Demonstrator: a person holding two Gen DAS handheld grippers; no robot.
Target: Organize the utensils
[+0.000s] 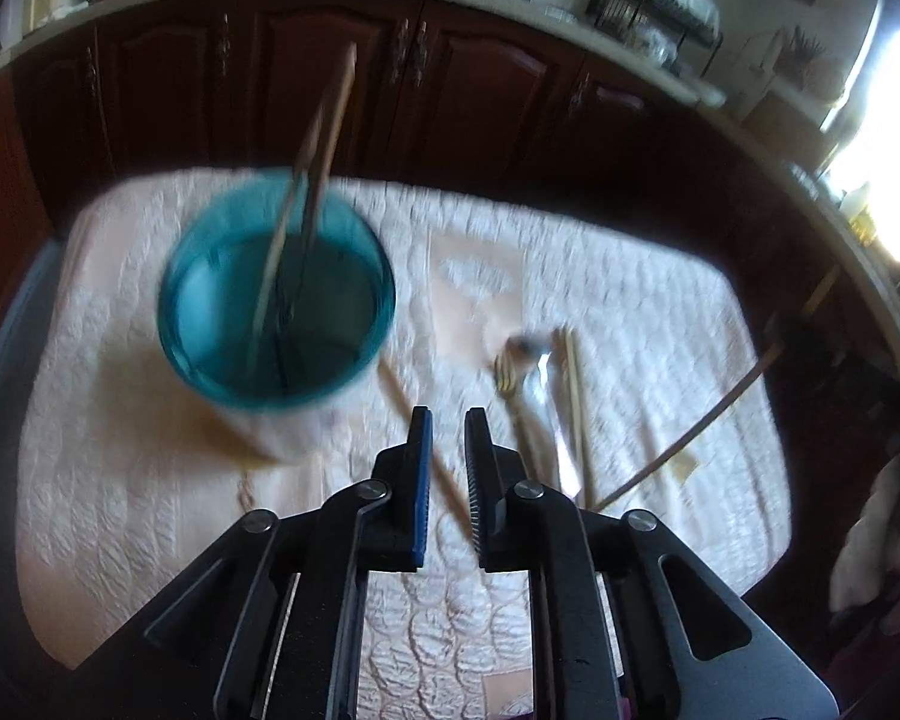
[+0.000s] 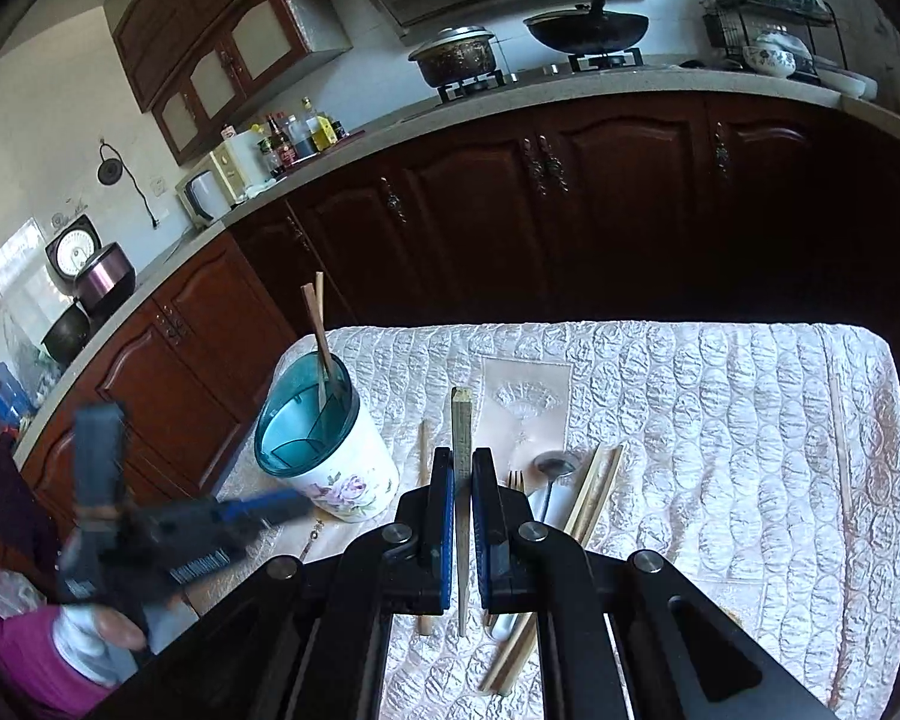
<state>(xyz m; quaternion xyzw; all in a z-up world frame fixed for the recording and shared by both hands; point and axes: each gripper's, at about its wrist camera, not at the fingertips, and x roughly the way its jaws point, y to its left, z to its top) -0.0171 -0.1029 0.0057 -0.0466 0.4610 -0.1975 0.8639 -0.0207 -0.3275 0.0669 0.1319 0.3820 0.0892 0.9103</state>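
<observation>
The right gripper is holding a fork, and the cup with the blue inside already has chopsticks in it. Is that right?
Not quite. The right wrist view shows the right gripper holding a chopstick, not a fork. The cup part is right.

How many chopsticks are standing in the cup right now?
2. Both chopsticks lean side by side against the far rim of the cup, tops poking above it. Anything shorter inside may be hidden.
</observation>
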